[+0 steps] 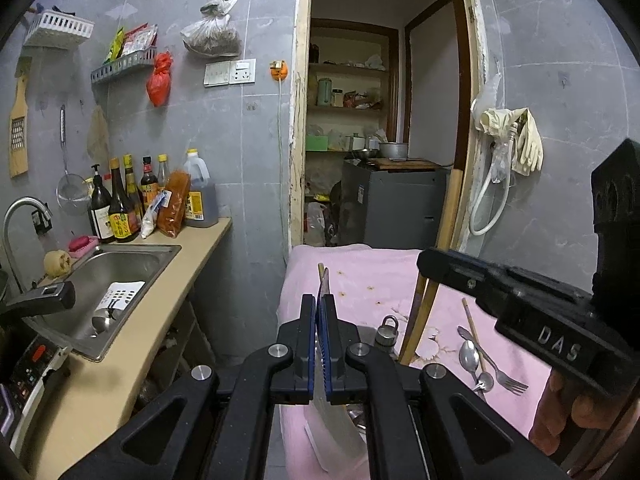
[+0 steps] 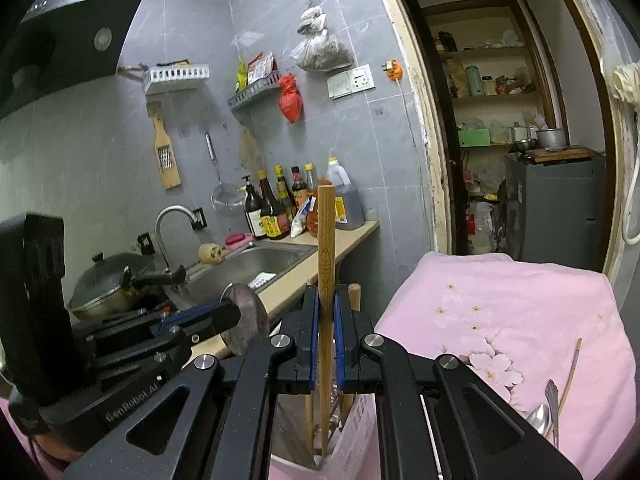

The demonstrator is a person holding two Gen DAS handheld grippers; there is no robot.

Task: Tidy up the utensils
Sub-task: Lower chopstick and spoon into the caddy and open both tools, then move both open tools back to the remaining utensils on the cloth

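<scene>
Sink [image 1: 120, 268] w/ faucet [image 1: 24, 216], sauce bottles [image 1: 120, 204] on counter [image 1: 160, 320], grater [image 1: 18, 128] on wall.

Grey tiled walls [image 1: 248, 128] are surrounding a beige counter [image 1: 160, 320] with a steel sink [image 1: 132, 268]; an open doorway [image 1: 384, 100] is showing wooden shelves [image 1: 348, 70] behind.

Home kitchen, sink [image 1: 120, 268], sauce bottles [image 1: 120, 208], wok [image 2: 108, 284]

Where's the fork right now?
In the left wrist view, the fork lies at lower right on the pink cloth, beside two spoons and a chopstick.
</scene>
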